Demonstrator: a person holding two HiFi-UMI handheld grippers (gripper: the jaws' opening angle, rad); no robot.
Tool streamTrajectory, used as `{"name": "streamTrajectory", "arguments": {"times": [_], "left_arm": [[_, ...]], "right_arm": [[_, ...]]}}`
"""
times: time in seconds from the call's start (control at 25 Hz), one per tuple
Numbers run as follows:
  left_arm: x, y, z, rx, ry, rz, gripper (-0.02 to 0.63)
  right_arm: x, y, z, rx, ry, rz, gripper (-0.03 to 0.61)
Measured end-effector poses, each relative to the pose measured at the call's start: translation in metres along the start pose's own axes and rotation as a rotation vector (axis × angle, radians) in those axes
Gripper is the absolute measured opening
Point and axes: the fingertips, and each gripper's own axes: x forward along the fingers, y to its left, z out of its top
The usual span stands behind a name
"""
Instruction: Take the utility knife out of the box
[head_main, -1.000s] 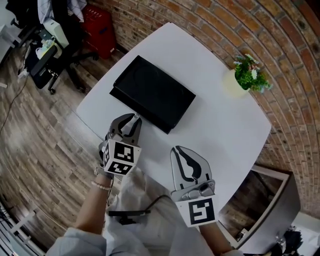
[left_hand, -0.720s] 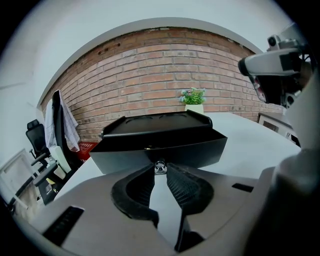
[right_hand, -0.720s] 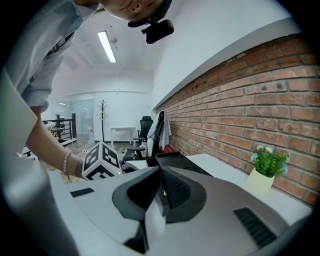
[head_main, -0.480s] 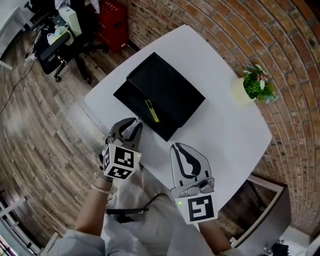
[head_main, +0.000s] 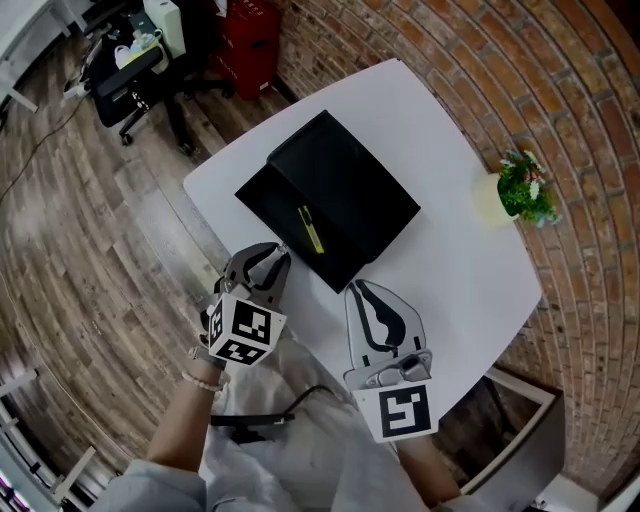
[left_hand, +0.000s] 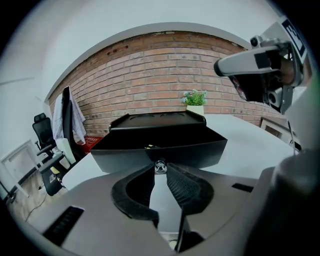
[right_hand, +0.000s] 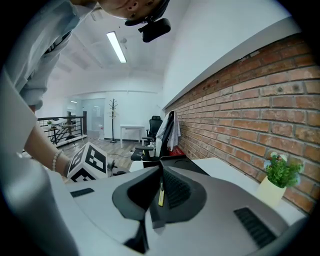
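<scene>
On white table (head_main: 450, 250): open black box (head_main: 350, 190) | brick wall (head_main: 560, 80) | wood floor (head_main: 90, 220)

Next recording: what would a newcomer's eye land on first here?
A black box lies open on the white table, with a yellow utility knife inside it. The left gripper and right gripper hover by the table's near edge, both empty and aimed at the box. A small potted plant stands at the table's right edge.
</scene>
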Motion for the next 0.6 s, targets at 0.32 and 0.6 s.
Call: {"name": "streamTrajectory", "arguments": {"times": [0.32,0.6], "left_arm": [[-0.005,0.000,-0.004,-0.018,-0.004,0.017,0.086],[-0.006,0.002,-0.006,-0.029,-0.006,0.025,0.086]], "right_arm": [[0.015,0.001,-0.006,-0.026,0.028,0.044,0.051],[0.044,0.003,-0.019,-0.036,0.102,0.121,0.051]]}}
